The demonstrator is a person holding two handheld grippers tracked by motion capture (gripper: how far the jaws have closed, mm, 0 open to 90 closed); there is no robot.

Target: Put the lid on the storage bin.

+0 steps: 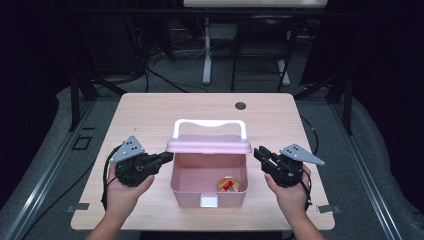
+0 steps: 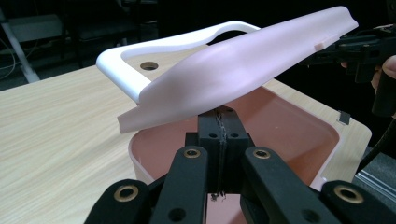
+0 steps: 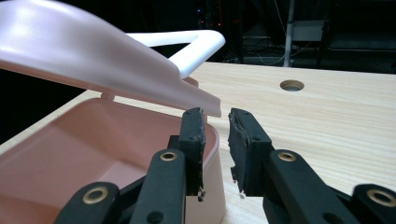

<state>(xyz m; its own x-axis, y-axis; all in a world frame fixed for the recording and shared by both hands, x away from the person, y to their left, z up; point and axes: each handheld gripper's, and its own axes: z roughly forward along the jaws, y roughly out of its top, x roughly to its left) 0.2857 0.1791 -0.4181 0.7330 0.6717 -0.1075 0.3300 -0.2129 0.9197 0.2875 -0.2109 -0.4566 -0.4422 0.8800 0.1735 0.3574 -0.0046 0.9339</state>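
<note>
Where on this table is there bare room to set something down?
Free: the far strip of the table between the white handle and the cable hole, and both near corners outside the hands. Crowded: the middle, where the pink box, left tool and right tool meet.

The room is dark all round; light falls from overhead onto the desk [image 1: 150, 115], which stands out pale and evenly lit against near-black surroundings. In the high view shadows are soft and short, and the picture is a little grainy and soft. In the left gripper view the pink lid [image 2: 243, 70] looks smooth and slightly blurred, while the black fingers [image 2: 219, 140] close to the lens are dim with little detail. In the right gripper view the lid's top edge glares whitish.
</note>
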